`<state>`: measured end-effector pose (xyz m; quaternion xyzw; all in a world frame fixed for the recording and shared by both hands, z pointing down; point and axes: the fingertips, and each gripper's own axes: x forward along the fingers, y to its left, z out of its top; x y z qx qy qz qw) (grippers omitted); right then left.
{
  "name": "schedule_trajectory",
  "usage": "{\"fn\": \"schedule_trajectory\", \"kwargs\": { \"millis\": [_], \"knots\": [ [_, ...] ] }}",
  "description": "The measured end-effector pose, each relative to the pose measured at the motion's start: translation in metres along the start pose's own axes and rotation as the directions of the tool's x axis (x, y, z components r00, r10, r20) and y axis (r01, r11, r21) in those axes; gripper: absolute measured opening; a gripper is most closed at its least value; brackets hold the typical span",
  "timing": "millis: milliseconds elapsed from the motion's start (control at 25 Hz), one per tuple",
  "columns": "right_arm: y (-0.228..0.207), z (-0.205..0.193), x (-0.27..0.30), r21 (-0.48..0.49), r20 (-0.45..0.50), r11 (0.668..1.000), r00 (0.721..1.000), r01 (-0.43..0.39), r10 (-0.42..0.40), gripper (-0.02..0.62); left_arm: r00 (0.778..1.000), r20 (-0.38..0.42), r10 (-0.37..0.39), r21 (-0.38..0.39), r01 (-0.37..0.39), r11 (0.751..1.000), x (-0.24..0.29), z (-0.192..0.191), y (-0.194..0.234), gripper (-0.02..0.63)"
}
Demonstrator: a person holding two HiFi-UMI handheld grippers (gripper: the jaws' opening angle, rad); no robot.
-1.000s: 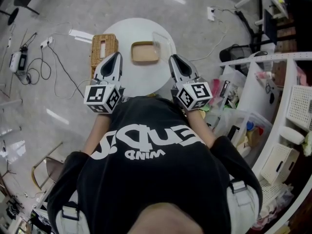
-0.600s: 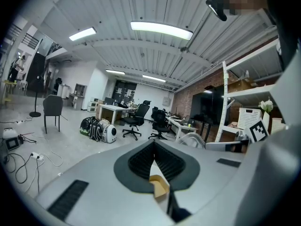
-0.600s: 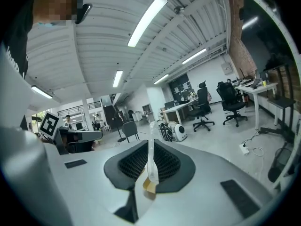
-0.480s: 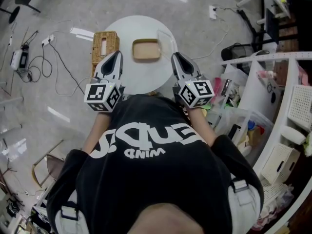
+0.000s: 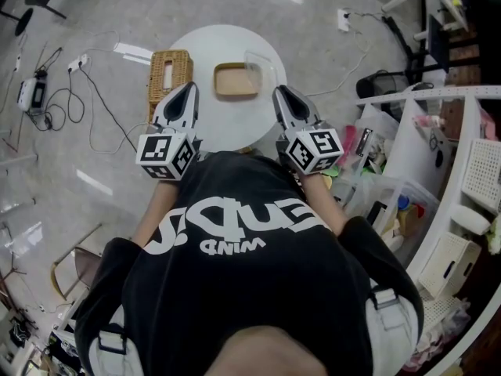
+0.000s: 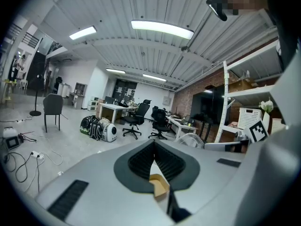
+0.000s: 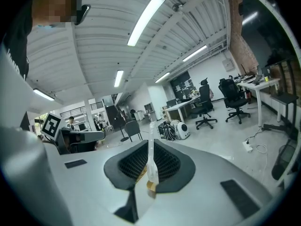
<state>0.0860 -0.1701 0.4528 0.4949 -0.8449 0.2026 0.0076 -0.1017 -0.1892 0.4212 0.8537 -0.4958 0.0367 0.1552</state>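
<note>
— Left gripper (image 5: 189,87)?
— Clenched, jaws pressed tip to tip, grasping nothing. Held over the near-left part of the round white table (image 5: 213,124), just beside the wicker tissue box (image 5: 167,75).
— And the right gripper (image 5: 277,92)?
— Clenched too, with nothing plainly in its grip. Only a thin pale sliver along the seam, too slim to name. Hangs over the table's near-right edge, close to the clear container (image 5: 264,59).
— Wooden tray (image 5: 233,81)?
— On the table, beyond the two tips and between them, apart from both. Touching or overlapping the clear container on its right side; cannot tell which.
— Round about?
— Black T-shirt (image 5: 250,272) below, cables (image 5: 48,120) on the floor at left, white shelving (image 5: 462,202) at right.
</note>
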Motion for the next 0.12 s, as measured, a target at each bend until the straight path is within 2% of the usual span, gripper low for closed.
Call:
{"fn": "schedule_trajectory", "kwargs": {
  "millis": [120],
  "knots": [
    [0.0036,-0.0009,0.0043,0.004,-0.004,1.000,1.000,-0.012,0.012,0.035,1.000,-0.003,0.002,-0.002,-0.002,1.000,0.0003,-0.0006,0.0030,-0.001]
  ]
}}
